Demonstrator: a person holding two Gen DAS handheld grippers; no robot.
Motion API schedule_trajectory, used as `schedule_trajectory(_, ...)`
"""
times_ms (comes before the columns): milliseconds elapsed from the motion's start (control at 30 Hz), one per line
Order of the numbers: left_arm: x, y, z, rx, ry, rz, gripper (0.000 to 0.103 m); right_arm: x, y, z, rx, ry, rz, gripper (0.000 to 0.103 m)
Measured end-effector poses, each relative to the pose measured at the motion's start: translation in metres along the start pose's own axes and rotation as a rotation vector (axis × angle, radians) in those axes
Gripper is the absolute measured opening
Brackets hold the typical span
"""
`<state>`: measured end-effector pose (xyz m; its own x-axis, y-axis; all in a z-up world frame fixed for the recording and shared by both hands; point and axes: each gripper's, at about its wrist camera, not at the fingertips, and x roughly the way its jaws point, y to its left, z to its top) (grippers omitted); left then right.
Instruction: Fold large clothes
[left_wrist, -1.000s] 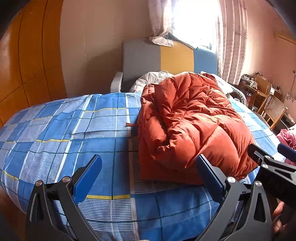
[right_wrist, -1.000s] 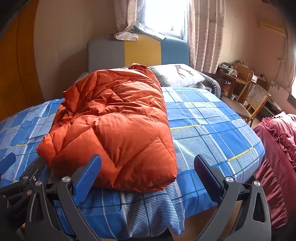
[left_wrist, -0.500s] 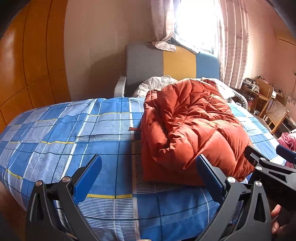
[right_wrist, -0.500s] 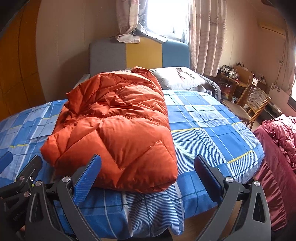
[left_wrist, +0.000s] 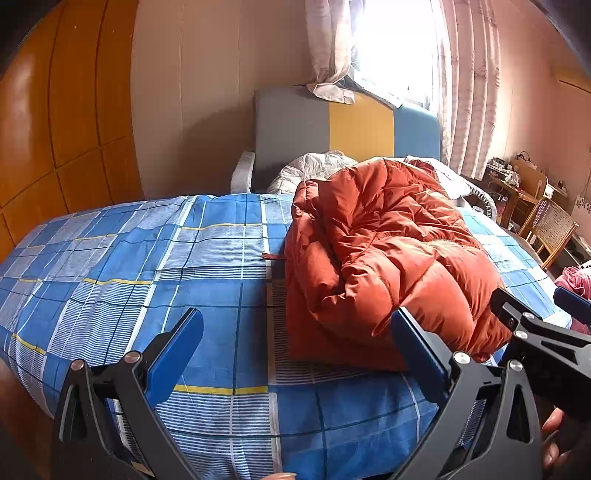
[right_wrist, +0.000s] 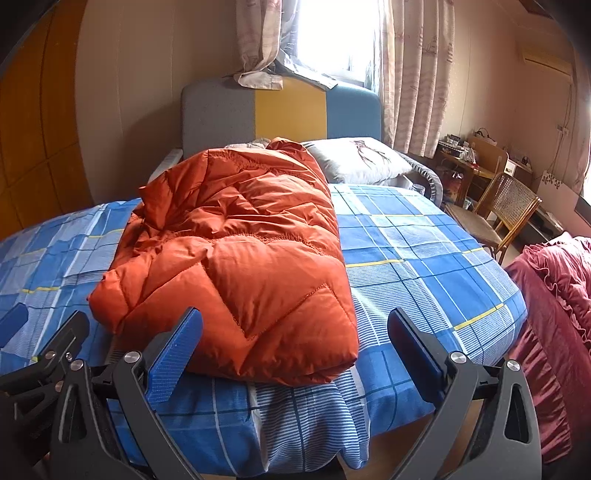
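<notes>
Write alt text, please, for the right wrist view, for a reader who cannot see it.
A folded orange puffer jacket lies on a blue plaid bedsheet, just beyond the open right gripper, which holds nothing. A grey pillow, tricolour headboard and wicker chair sit behind.

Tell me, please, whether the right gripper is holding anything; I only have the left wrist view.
Observer: No. The right gripper is open and empty, its fingers spread just short of the orange jacket.
Operator: How does the jacket's right side look?
Observer: It ends in a smooth folded edge lying on the blue checked sheet.
Operator: Is there anything behind it?
Observer: A grey pillow with a printed design lies behind the jacket, to its right.
</notes>
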<state>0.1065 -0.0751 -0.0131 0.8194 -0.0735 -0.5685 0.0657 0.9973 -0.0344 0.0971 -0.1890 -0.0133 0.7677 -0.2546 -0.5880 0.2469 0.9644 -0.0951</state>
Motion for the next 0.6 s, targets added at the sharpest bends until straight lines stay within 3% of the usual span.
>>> schedule_trajectory(600, -0.008, 0.0052, -0.0012, -0.012, -0.011, 0.0, 0.101, -0.0048, 0.0023, -0.0006, -0.011, -0.01, 0.006, 0.1)
